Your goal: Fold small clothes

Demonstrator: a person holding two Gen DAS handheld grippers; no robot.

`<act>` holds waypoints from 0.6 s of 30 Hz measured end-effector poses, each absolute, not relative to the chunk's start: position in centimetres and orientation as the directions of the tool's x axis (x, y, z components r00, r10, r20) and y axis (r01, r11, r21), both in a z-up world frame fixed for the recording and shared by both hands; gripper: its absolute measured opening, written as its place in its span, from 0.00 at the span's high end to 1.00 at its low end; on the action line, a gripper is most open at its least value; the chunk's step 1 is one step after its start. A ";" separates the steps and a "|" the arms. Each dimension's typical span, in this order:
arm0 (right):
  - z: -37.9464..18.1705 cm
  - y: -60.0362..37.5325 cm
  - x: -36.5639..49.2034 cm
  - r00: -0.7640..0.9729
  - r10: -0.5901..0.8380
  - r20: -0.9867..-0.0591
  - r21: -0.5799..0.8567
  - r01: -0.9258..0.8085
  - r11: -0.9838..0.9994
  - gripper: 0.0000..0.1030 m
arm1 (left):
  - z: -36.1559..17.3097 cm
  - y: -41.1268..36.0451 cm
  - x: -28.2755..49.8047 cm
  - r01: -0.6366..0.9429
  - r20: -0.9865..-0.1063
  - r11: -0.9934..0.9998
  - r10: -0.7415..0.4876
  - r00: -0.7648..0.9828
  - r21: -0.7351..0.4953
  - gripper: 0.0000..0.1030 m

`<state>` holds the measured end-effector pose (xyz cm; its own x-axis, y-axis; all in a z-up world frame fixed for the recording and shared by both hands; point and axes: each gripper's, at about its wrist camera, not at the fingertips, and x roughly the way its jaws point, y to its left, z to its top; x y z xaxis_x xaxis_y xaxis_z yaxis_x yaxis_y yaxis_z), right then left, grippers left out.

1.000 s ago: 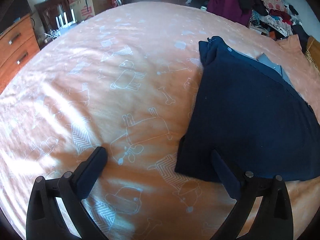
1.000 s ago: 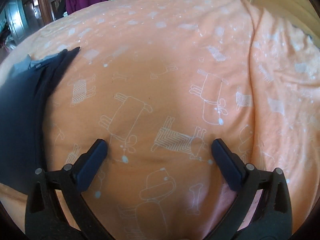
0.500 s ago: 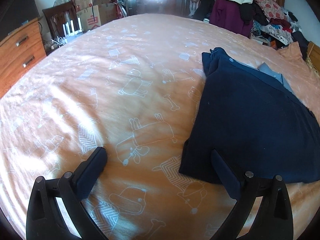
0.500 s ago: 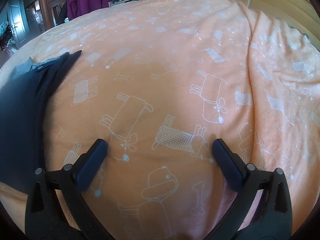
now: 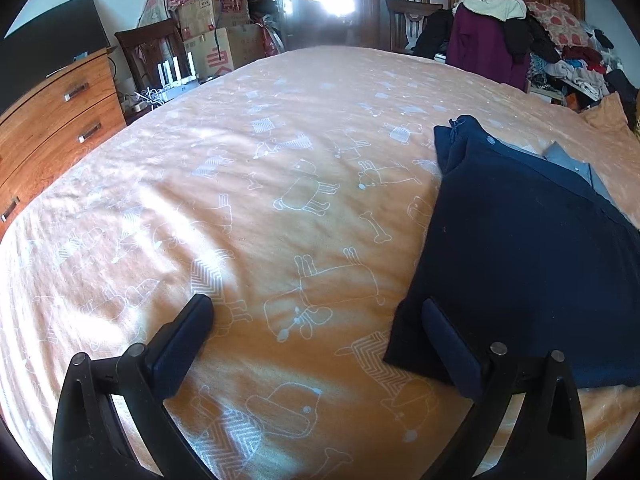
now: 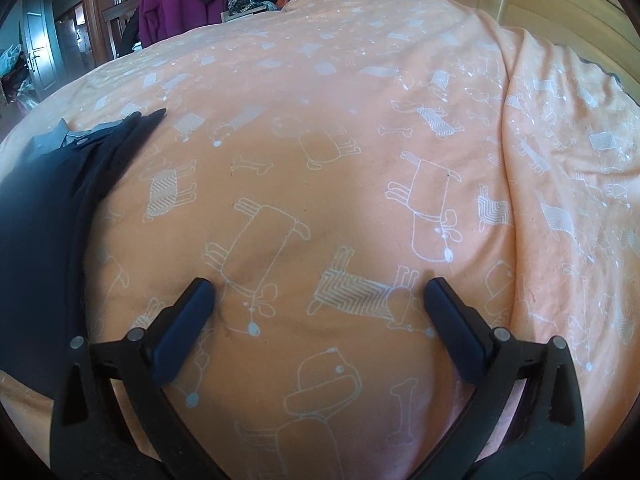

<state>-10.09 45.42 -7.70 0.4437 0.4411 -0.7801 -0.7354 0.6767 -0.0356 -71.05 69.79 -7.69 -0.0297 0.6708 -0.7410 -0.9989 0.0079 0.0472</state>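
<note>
On the bed (image 5: 280,200) lies a navy garment (image 5: 520,260), already folded flat into a tidy block, with a paler blue piece (image 5: 568,162) peeking from under its far edge. Both tools look done with it: the left gripper (image 5: 316,314) hangs spread wide and empty, its right finger over the garment's near corner, and the right gripper (image 6: 318,294) gapes empty over bare sheet, the garment off to its left. That sheet is orange with white cartoon dogs and bones. Beyond stand a wooden dresser (image 5: 52,128), stacked boxes (image 5: 216,36) and a heap of clothes (image 5: 560,52), likely what's next to fold.
</note>
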 end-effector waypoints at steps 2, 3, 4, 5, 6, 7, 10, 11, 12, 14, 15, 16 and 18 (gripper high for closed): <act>-7.7 45.5 -10.1 0.445 0.441 -0.779 -0.037 -0.736 0.676 0.00 | -7.7 69.8 -71.1 -0.999 -0.741 0.007 0.671 -0.027 0.043 0.00; -7.7 45.5 -10.0 0.444 0.442 -0.779 -0.037 -0.736 0.675 0.00 | -7.7 69.8 -71.2 -0.999 -0.741 0.007 0.671 -0.025 0.040 0.00; -7.7 45.5 -10.0 0.444 0.442 -0.779 -0.037 -0.737 0.675 0.00 | -7.7 69.9 -71.2 -0.999 -0.743 0.006 0.669 -0.022 0.035 0.00; -7.7 45.5 -10.0 0.444 0.442 -0.779 -0.037 -0.737 0.675 0.00 | -7.7 69.9 -71.2 -0.999 -0.743 0.005 0.669 -0.022 0.034 0.00; -7.7 45.6 -9.9 0.444 0.442 -0.780 -0.038 -0.738 0.674 0.00 | -7.7 69.9 -71.3 -0.999 -0.743 0.004 0.669 -0.022 0.033 0.00; -7.7 45.5 -10.0 0.444 0.441 -0.780 -0.038 -0.738 0.674 0.00 | -7.8 70.0 -71.3 -0.999 -0.744 0.004 0.668 -0.020 0.032 0.00; -7.7 45.6 -9.9 0.446 0.437 -0.781 -0.044 -0.738 0.673 0.00 | -7.8 70.1 -71.4 -1.000 -0.745 0.003 0.667 -0.018 0.027 0.00; -7.7 45.7 -9.9 0.447 0.436 -0.781 -0.047 -0.738 0.673 0.00 | -7.8 70.1 -71.4 -1.000 -0.745 0.004 0.667 -0.018 0.027 0.00; -7.6 45.7 -10.0 0.448 0.436 -0.781 -0.048 -0.738 0.673 0.00 | -7.8 70.1 -71.4 -1.000 -0.745 0.004 0.667 -0.017 0.027 0.00; -7.6 45.7 -9.9 0.449 0.435 -0.781 -0.050 -0.739 0.672 0.00 | -7.8 70.1 -71.4 -1.000 -0.745 0.004 0.667 -0.018 0.028 0.00; -7.6 45.7 -9.9 0.449 0.435 -0.781 -0.051 -0.739 0.672 0.00 | -7.8 70.2 -71.4 -1.000 -0.745 0.004 0.667 -0.019 0.029 0.00; -7.6 45.8 -9.9 0.450 0.434 -0.781 -0.053 -0.739 0.672 0.00 | -7.8 70.1 -71.4 -1.000 -0.745 0.004 0.666 -0.019 0.029 0.00; -7.6 45.8 -10.0 0.452 0.433 -0.780 -0.055 -0.739 0.672 0.00 | -7.8 70.1 -71.4 -1.000 -0.746 0.004 0.666 -0.017 0.026 0.00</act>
